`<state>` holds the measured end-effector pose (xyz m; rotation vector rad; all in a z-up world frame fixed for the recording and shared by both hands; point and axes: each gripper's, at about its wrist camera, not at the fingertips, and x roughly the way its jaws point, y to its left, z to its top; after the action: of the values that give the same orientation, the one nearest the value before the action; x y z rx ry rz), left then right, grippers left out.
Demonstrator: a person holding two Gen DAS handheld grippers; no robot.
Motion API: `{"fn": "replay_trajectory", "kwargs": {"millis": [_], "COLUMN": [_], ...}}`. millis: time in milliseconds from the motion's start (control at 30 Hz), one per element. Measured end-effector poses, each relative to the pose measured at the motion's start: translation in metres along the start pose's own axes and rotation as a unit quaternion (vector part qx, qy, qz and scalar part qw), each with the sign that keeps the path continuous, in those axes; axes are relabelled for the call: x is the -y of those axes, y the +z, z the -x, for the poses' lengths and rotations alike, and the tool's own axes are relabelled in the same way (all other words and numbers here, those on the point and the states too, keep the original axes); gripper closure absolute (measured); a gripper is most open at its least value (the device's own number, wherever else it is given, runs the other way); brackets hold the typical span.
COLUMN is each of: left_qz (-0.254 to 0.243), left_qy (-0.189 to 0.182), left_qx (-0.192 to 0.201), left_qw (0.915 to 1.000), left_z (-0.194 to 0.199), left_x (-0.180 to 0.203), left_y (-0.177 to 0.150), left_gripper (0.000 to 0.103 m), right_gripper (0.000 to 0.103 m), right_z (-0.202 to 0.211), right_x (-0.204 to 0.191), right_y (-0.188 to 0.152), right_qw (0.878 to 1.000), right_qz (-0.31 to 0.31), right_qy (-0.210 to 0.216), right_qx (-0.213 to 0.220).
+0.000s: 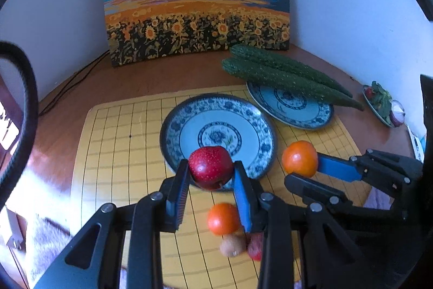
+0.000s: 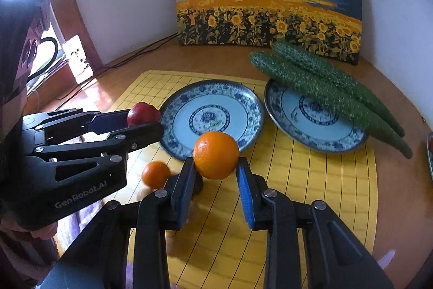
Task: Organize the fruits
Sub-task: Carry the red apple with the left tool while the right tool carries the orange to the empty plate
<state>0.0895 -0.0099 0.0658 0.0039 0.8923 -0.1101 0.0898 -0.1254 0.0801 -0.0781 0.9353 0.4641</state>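
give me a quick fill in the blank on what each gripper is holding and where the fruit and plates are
1. The left gripper is shut on a red ____.
2. The right gripper holds an orange just in front of the empty ____.
3. The other plate carries two green ____.
4. A second orange lies on the yellow ____.

Missing words: apple; plate; cucumbers; mat
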Motion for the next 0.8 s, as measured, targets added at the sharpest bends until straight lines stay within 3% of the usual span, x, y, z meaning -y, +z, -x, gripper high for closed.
{"fn": "replay_trajectory", "kwargs": {"millis": [800], "left_qz": [0.037], "left_qy": [0.006], "left_qx": [-0.040], "left_qw": [0.9985], "left_z": [-0.075], "left_x": [-0.025], "left_y": [0.035], "left_gripper": [0.070], "right_gripper": [0.071], "right_z": [-0.062], "right_x": [0.023], "right_y": [0.043], "right_qw": [1.000], "right_qz": [0.001], "right_qy": [-0.021], "right_qx": [-0.019]}}
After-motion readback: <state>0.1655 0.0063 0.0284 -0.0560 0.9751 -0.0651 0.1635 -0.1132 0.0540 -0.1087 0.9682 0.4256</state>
